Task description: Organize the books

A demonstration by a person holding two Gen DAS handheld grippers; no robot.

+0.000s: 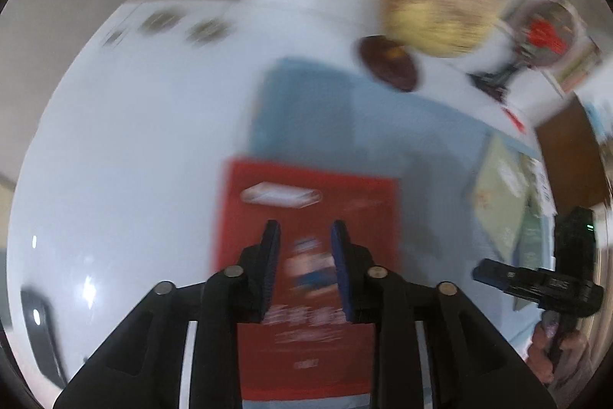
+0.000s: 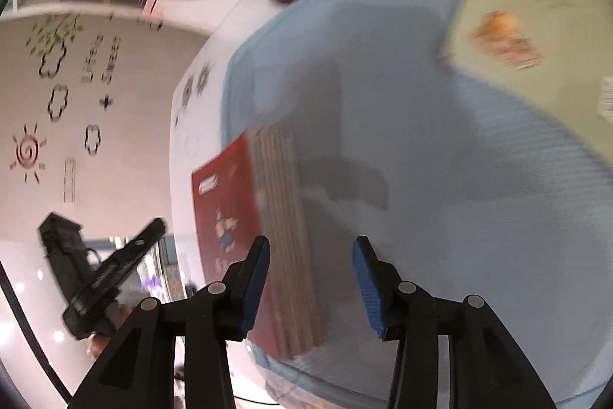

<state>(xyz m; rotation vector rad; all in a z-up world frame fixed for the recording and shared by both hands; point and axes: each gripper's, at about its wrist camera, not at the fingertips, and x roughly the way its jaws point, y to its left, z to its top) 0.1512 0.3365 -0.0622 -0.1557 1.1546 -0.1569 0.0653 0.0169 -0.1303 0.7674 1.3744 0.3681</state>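
We are holding the left gripper [image 1: 305, 271] above the red book [image 1: 310, 213], and its jaws are standing a little apart with nothing between them; the pads are not pressing on the cover. The right gripper [image 2: 311, 284] is spread wider, and it is also gripping nothing, only hanging over the blue mat [image 2: 440, 148]. The red book is lying flat, partly on the mat and partly on the white table [image 1: 126, 140]. In the right wrist view it is looking like the top of a small stack, because we are seeing page edges beside the red cover. We are judging that the stack is being built here on the mat, and both grippers are free so that they can go for another book. A green book [image 2: 536, 18] is lying on the far side of the mat, well apart from the red one, so it is probably still waiting to be stacked.

The table is white and shiny, and a globe [image 1: 436, 6] on a dark round base [image 1: 389, 64] is standing at the mat's far edge. Behind the table, a pale wall with drawings of flowers and a sun [image 2: 27, 151] is showing. Both pictures are blurred, so small print is not readable.
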